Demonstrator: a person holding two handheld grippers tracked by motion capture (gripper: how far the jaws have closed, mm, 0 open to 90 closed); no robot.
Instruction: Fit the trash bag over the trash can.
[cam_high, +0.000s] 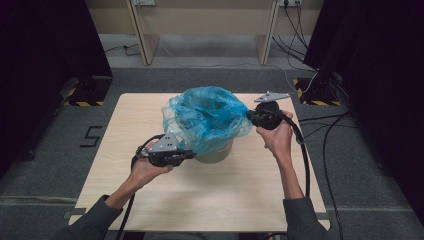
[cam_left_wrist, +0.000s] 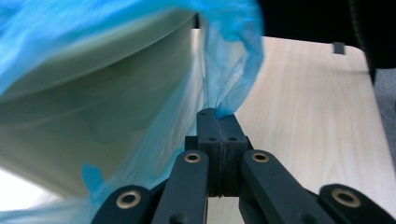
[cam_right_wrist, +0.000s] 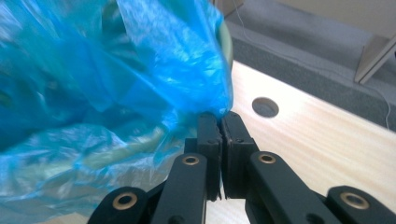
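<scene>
In the high view I see a pale bin (cam_high: 215, 152) standing near the middle of the wooden worktop (cam_high: 240, 195), with a blue plastic bag (cam_high: 207, 117) draped over its top. My left gripper (cam_high: 187, 154) is at the bag's near-left edge and my right gripper (cam_high: 251, 116) at its right edge. In the left gripper view, the jaws are closed tight on a pinch of the blue plastic bag (cam_left_wrist: 233, 70), beside the bin (cam_left_wrist: 93, 116) wall. In the right gripper view, the jaws are also pressed together, holding the edge of the blue plastic bag (cam_right_wrist: 140, 70); a round hole (cam_right_wrist: 265, 107) shows in the worktop (cam_right_wrist: 317, 140) behind.
</scene>
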